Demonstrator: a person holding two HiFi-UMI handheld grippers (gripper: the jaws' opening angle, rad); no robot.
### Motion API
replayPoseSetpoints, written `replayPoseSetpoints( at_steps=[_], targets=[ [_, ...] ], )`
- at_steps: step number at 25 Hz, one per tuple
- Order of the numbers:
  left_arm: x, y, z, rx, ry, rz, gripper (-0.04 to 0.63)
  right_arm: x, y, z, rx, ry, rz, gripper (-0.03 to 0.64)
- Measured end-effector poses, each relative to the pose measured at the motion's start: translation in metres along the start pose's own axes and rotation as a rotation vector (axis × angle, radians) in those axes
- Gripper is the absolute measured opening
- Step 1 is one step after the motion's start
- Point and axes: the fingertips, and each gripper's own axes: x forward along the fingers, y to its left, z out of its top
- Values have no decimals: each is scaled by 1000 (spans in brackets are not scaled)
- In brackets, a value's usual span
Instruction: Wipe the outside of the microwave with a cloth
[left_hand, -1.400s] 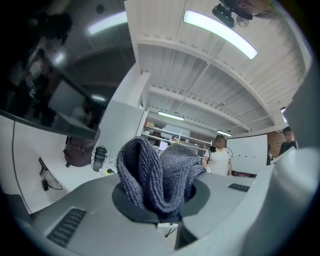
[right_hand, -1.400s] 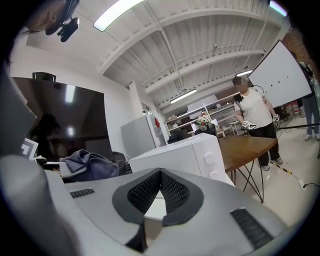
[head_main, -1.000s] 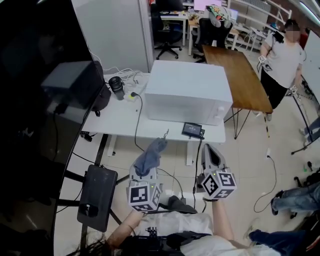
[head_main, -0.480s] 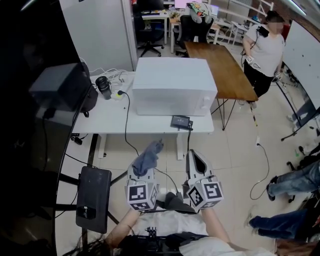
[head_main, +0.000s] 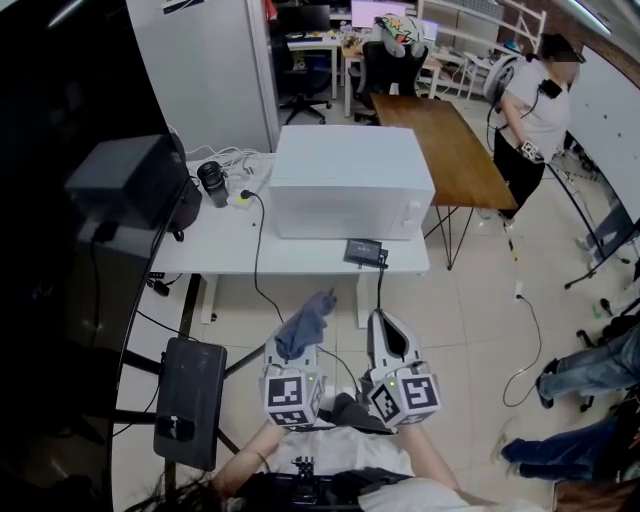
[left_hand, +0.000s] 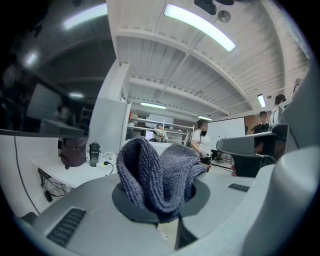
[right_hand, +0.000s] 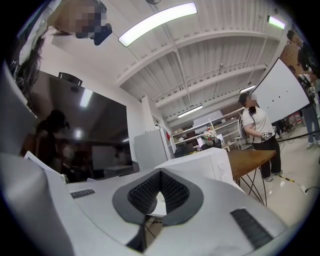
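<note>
A white microwave (head_main: 351, 180) stands on a white desk (head_main: 215, 248) ahead of me, a good way off. My left gripper (head_main: 296, 352) is shut on a grey-blue knitted cloth (head_main: 306, 322), which bunches up out of its jaws; the cloth (left_hand: 157, 175) fills the middle of the left gripper view. My right gripper (head_main: 387, 340) is beside it, shut with nothing between its pads (right_hand: 160, 192). The microwave (right_hand: 202, 161) shows past the right jaws. Both grippers hang over the floor, short of the desk.
On the desk are a black bottle (head_main: 212, 183), cables and a small black device (head_main: 364, 251) at the front edge. A dark box (head_main: 130, 180) sits at the left, a wooden table (head_main: 445, 147) behind right, a person (head_main: 534, 112) beyond it. A black chair (head_main: 190, 400) stands lower left.
The view has shifted a little; both grippers stay low in front of me, the left still holding the cloth. The person at the back has moved slightly.
</note>
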Motion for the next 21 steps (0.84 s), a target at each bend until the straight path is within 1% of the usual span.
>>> replayPoseSetpoints(
  at_steps=[5,15,21],
  targets=[
    [-2,-3,-3,5,11,-3,55,-5,3,-6,5,17,-14,17],
    [-3,-14,-2,24,15,-35,55,-9,2,-9,-3,22,-19,17],
    [-9,-9,-4,15,19,-23,55,-13,5,-12,-6,21,-20,17]
  ],
)
